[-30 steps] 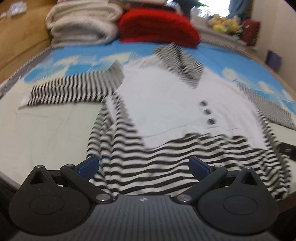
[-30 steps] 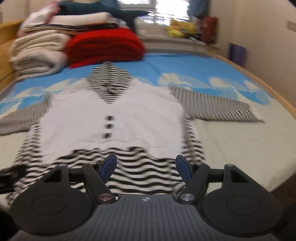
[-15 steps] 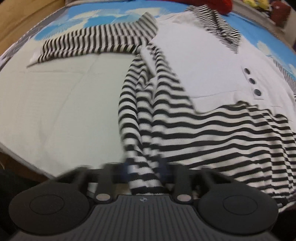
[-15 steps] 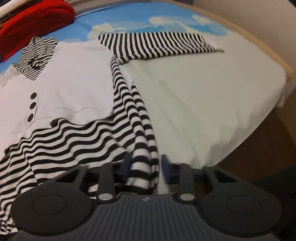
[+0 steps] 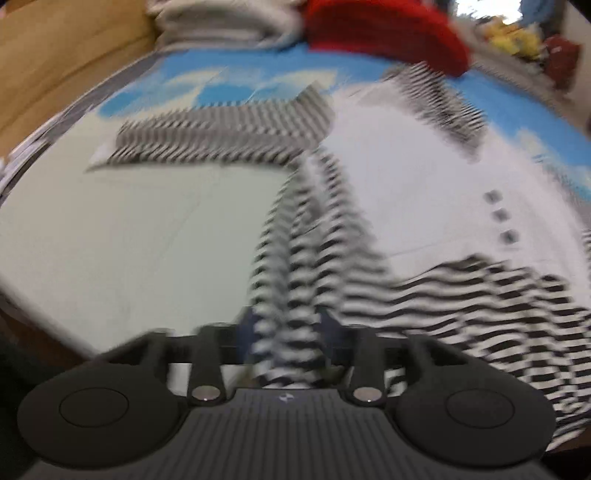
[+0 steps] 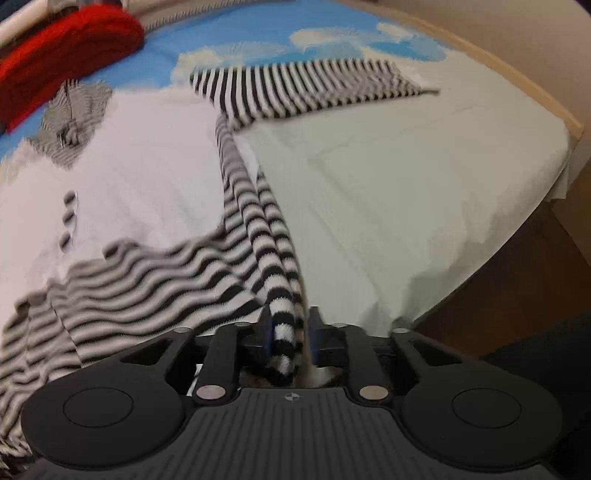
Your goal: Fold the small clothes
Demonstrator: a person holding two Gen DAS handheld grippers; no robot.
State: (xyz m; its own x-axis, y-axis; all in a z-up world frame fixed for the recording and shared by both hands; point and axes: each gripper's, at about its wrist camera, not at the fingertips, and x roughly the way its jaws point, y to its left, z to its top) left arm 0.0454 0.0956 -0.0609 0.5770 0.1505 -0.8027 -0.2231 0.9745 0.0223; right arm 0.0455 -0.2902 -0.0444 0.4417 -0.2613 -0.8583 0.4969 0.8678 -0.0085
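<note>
A small top with a white front (image 5: pixel 406 177), dark buttons (image 5: pixel 502 218) and black-and-white striped sleeves and hem lies flat on the bed. In the blurred left wrist view, my left gripper (image 5: pixel 288 328) has a bunched strip of the striped hem filling the gap between its blue pads. Its jaws are opening. The left sleeve (image 5: pixel 221 136) stretches out to the left. In the right wrist view the same top (image 6: pixel 147 177) shows, its right sleeve (image 6: pixel 306 88) spread out. My right gripper (image 6: pixel 290 328) pinches the striped hem corner, which runs taut up the side seam. Its jaws are opening too.
A red blanket (image 5: pixel 384 29) (image 6: pixel 66 40) and folded pale blankets (image 5: pixel 221 22) sit at the head of the bed. A wooden board (image 5: pixel 55 55) flanks the left side. The bed's wooden rim (image 6: pixel 517 85) and the dark floor (image 6: pixel 517 295) lie to the right.
Both grippers hung open above the hem a second ago, then came down and closed on its two corners. The cloth now runs tauter to each gripper, and the left view has tilted up.
</note>
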